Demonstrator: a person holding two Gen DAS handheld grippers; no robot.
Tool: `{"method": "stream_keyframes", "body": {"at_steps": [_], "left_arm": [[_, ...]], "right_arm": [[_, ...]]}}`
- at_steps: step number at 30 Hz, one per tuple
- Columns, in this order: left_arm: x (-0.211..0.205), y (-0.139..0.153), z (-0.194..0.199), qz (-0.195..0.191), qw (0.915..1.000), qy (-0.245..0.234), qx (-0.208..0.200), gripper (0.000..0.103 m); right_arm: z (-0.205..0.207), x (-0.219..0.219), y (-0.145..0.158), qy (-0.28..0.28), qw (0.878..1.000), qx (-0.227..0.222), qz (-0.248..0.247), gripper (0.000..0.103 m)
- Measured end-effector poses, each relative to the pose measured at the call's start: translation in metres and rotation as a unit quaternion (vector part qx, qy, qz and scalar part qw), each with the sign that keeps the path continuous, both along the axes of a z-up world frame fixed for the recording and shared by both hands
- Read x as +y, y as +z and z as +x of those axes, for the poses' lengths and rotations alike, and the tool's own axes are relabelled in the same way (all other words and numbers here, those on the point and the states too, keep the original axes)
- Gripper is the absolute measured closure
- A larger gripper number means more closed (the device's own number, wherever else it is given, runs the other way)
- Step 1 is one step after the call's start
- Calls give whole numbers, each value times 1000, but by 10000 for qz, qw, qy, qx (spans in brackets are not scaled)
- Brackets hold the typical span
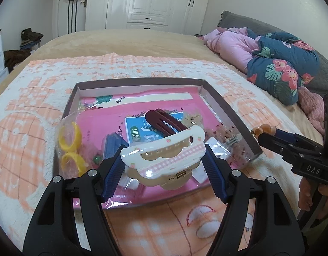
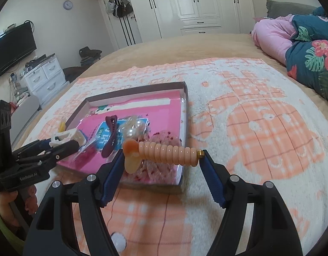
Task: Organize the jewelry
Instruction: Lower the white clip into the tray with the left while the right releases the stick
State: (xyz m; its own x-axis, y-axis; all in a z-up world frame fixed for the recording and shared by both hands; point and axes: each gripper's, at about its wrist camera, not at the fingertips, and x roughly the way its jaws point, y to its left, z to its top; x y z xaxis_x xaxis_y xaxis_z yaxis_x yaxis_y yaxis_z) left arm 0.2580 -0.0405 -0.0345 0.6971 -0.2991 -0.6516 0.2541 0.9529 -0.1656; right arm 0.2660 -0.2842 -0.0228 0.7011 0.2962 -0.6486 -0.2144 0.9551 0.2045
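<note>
1. Bed w/ peach-and-white blanket [image 2: 259, 115] is the work surface; nothing loose shows on it in either view, so by my read few or no pieces are left outside the box.
2. Shallow box [image 1: 232, 115], pink-lined, sits on blanket and is the collecting spot. Its near-right corner shows in right wrist view [image 2: 186, 98].
3. White claw clip [image 1: 164, 155] w/ pink check band: held in left gripper [image 1: 164, 162], fingers closed in on its two ends, hovering over the near part of the box. Not set down yet.
4. Peach spiral hair tie [image 2: 168, 151] w/ gold end: spans the right gripper [image 2: 164, 160], fingers part-closed and pinching it end to end, held above the box's near-right edge. Seen from the left view only its peach tip [image 1: 263, 129] pokes out of the right gripper, just outside the box wall.
5. Dark red clip [image 1: 164, 120] already lies in the box mid-floor; looks done.
6. Blue clip [image 1: 112, 147] in the box, partly hidden behind the left finger.
7. Yellow rings [image 1: 71, 147] in a clear bag, at box's left side, bag hanging over the wall.
8. Judgement: roughly most of the way; left to do = drop white clip and hair tie in, then let go w/ both.
</note>
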Motion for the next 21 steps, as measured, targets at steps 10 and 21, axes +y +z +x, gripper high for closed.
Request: {"method": "stream_keyframes", "body": {"at_steps": [10,21], "left_arm": [[1,-13,10,-11,10000,14,61,41],[-1,-20,10,62,9999,-57,77,41]], "right_arm": [[39,19,-3,147,9994,60,-307,34],[68,48,-22,376,9975,387,-458,32]]}}
